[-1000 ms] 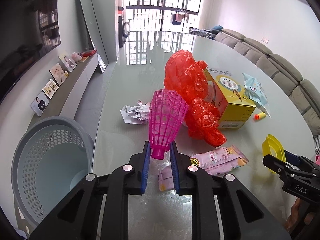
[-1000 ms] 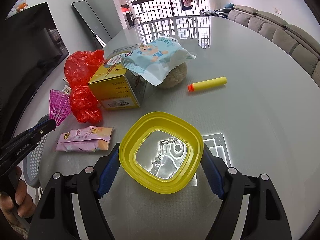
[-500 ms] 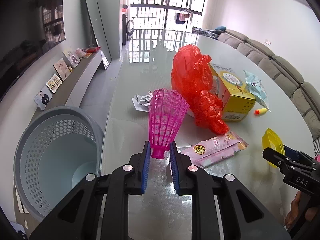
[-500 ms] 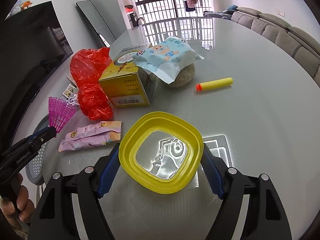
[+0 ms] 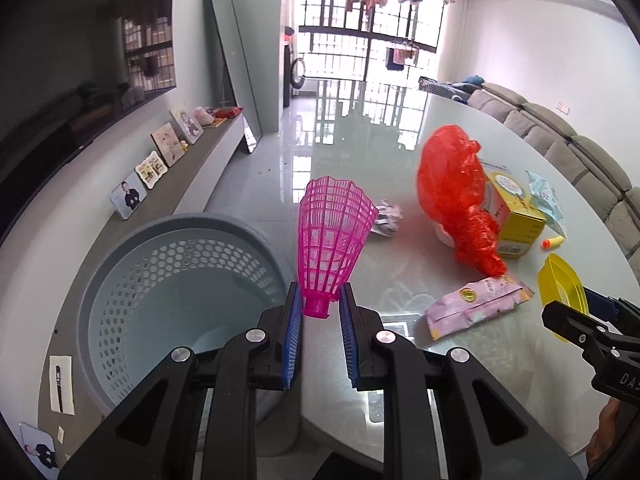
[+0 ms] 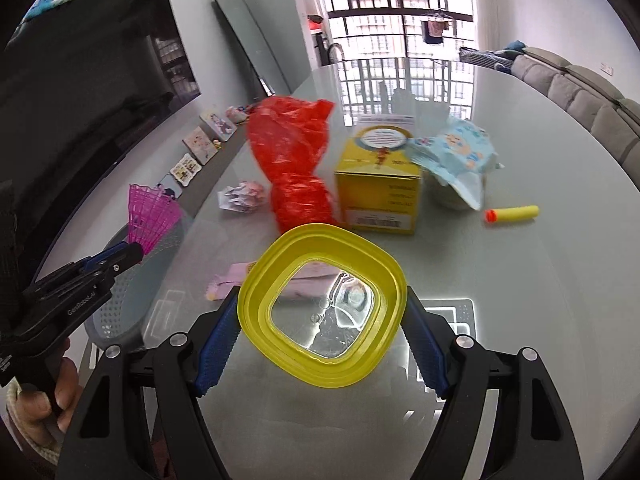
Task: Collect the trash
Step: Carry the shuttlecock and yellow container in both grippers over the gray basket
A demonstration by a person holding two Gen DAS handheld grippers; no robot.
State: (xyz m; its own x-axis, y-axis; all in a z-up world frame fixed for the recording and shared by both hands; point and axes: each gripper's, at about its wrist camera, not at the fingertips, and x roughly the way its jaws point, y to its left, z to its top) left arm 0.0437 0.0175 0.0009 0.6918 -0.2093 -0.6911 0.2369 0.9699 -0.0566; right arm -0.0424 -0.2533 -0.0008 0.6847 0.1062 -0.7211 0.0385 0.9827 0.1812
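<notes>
My left gripper is shut on the base of a pink plastic shuttlecock, held upright at the table's left edge, beside the grey perforated trash basket standing on the floor. My right gripper is shut on a yellow square lid with a clear centre, held above the glass table. On the table lie a red plastic bag, a yellow box, a pink wrapper, crumpled paper, a blue wipes pack and a yellow foam dart.
The basket stands on the floor left of the table, below the shuttlecock's left side. A low shelf with picture frames runs along the left wall under a TV. A grey sofa lines the right side.
My left gripper has carried the shuttlecock left, from over the table to its edge by the basket. My right gripper has lifted and swung left with the lid, which now hangs tilted.
</notes>
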